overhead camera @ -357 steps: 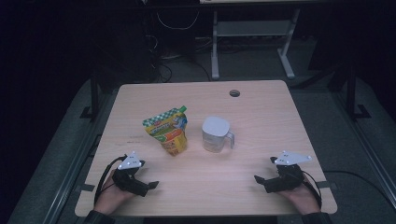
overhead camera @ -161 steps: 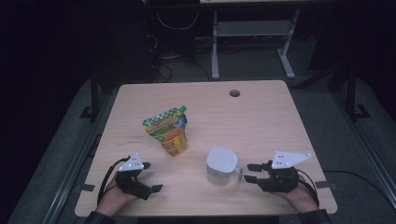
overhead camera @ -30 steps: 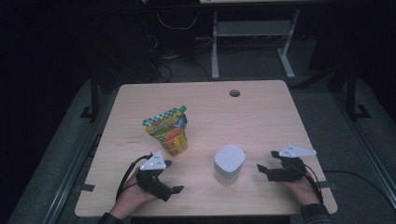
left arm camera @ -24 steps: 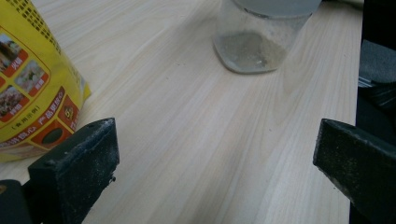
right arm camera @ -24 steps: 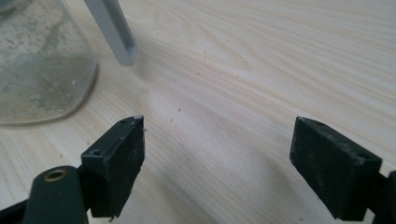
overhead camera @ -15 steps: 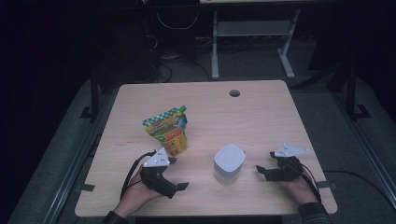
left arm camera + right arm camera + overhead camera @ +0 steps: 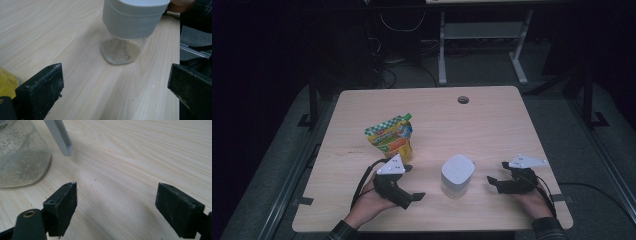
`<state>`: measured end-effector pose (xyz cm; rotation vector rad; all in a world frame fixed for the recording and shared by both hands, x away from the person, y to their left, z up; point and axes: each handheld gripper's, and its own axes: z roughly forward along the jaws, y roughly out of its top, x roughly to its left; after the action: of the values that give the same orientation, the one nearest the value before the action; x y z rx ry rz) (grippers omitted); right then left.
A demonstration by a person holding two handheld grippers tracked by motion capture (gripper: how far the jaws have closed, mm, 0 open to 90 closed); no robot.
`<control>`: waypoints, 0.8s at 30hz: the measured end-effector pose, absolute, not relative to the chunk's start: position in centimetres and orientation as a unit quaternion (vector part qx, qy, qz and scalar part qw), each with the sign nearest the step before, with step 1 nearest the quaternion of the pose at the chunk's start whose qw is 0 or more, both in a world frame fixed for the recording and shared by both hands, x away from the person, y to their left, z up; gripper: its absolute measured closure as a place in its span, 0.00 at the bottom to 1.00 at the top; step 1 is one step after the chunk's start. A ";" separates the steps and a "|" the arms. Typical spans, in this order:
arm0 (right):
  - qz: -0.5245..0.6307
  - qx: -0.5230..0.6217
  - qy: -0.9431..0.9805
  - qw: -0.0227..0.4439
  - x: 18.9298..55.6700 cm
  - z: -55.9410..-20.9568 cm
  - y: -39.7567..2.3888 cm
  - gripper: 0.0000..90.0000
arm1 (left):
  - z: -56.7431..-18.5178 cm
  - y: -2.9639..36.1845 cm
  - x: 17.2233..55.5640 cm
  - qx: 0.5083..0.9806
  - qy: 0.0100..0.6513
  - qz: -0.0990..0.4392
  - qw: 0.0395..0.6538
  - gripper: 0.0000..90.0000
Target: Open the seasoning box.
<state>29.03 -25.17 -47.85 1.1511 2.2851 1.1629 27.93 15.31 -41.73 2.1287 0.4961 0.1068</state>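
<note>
Left gripper (image 7: 414, 196) has its jaws spread wide and points at the lidded jar (image 7: 457, 176), which stands upright near the front edge of the counter (image 7: 492, 125), close by but not touched. In the left gripper view the jar (image 7: 131, 27) sits ahead between the two black jaws, with bare wood on both sides of it: a grey lid on top, a clear body below with a thin layer of pale powder at the bottom.

Right gripper (image 7: 492, 183) lies on the jar's other side, also spread and holding nothing. In the right gripper view (image 7: 115, 207) the jar's dusty clear wall (image 7: 21, 157) and the lower end of its grey handle (image 7: 60, 137) are just beyond the left jaw, apart from it.

Judged from this, the jar stands in front of the person and the lid is on; the grasp itself, and whatever follows with lid or contents, is left to do. The snack pouch (image 7: 391, 137) stands behind and to the left of the jar, just beyond the left gripper, and looks sealed and untouched.

Count: one jar, one lid on it, one pouch, two grippers, and one round cable hole (image 7: 463, 99) far behind the jar near the counter's back edge. Small pale crumbs are scattered on the wood beside the jar.
</note>
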 end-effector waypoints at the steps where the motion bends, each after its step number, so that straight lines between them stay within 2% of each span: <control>1: 0.408 0.404 0.802 0.164 29.0 -47.8 -25.2 0.19 | -41.7 15.1 28.0 0.863 0.201 0.043 0.461 0.00; 24: 0.419 0.400 0.796 0.174 28.6 -47.3 -25.3 0.19 | -41.2 10.7 28.7 0.865 0.175 0.027 0.470 0.00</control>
<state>28.59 -25.34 -47.32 1.1342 2.2583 1.1889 28.74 10.74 -41.17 2.1185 0.4293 0.0655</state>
